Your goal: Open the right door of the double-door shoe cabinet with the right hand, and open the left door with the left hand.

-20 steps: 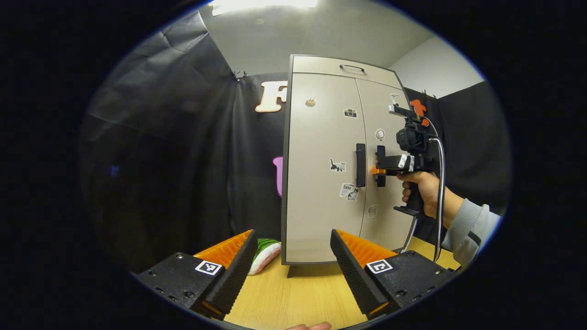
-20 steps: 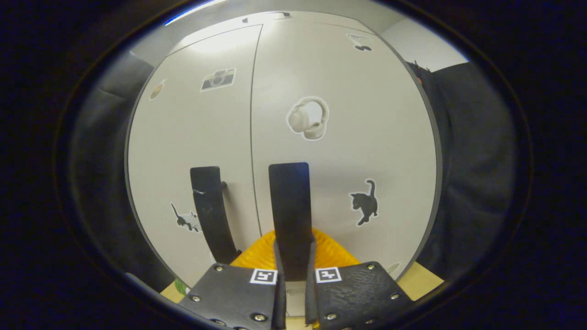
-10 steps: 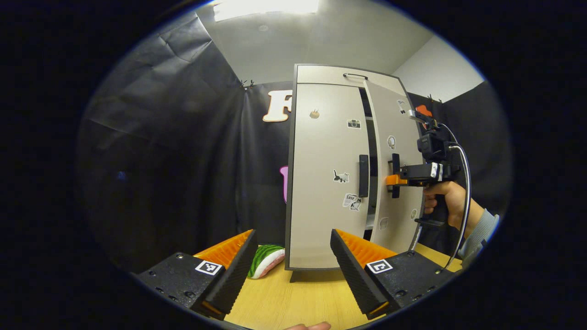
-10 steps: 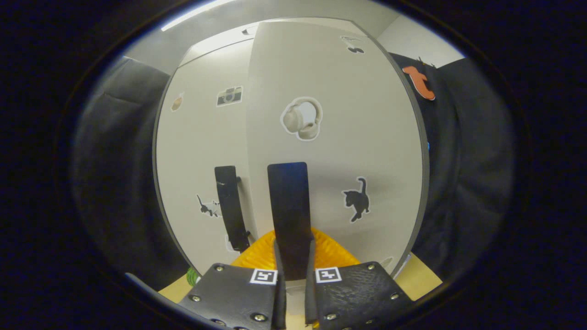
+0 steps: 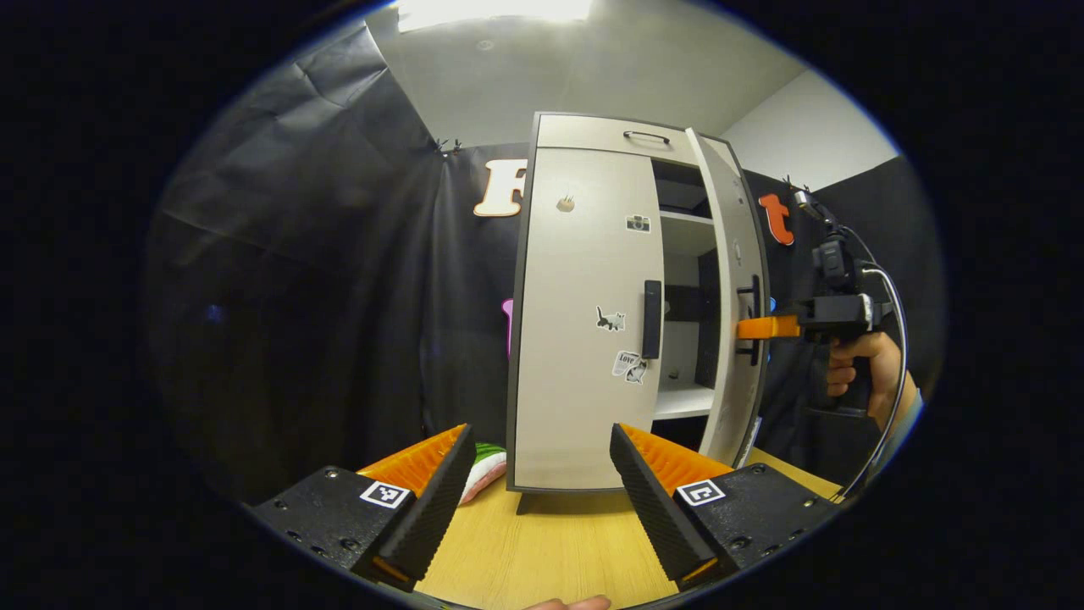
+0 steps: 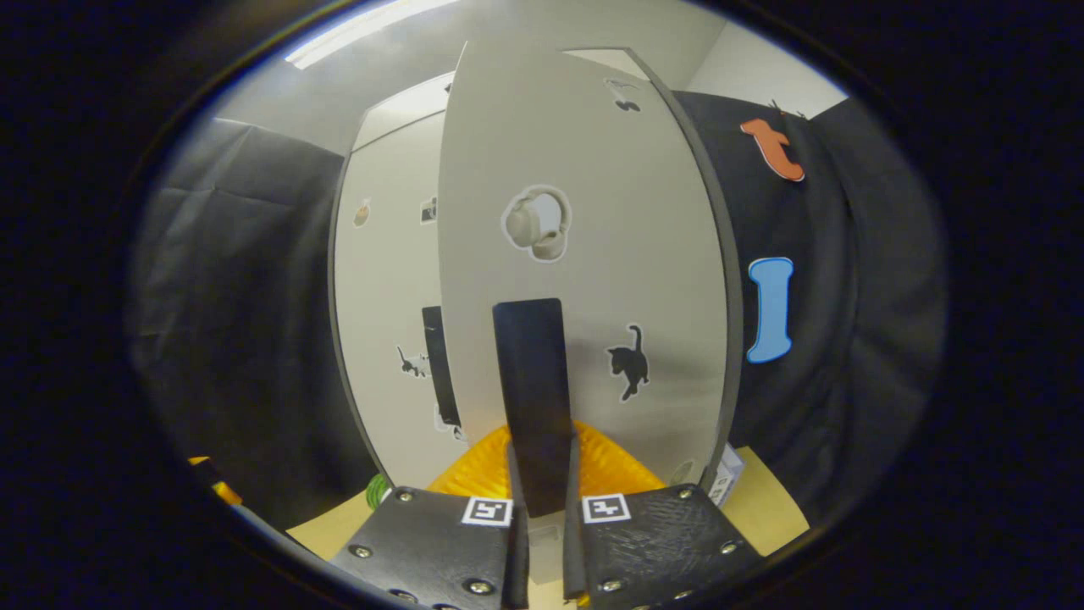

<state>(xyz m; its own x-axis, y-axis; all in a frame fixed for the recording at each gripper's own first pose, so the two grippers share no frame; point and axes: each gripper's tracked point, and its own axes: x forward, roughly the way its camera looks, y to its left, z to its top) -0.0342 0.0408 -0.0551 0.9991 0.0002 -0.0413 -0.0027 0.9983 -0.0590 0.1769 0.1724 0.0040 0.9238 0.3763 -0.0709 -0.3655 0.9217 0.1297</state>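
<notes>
Right gripper [image 6: 539, 508] clamps handle [image 6: 533, 398] of cabinet's [image 5: 584, 296] swung-out right door [image 6: 584, 280]; left gripper [image 5: 542, 491] gapes before closed left door [image 5: 576, 339].

Shoe cabinet [image 5: 576, 322] on table [image 5: 550, 542]; slipper [image 5: 484, 470] left.

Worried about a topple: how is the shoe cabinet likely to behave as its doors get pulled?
The shoe cabinet looks tall and narrow on short feet, so a hard tug may rock it. The right door has swung open with the right gripper shut on its handle, so the hinges probably move lightly.
</notes>
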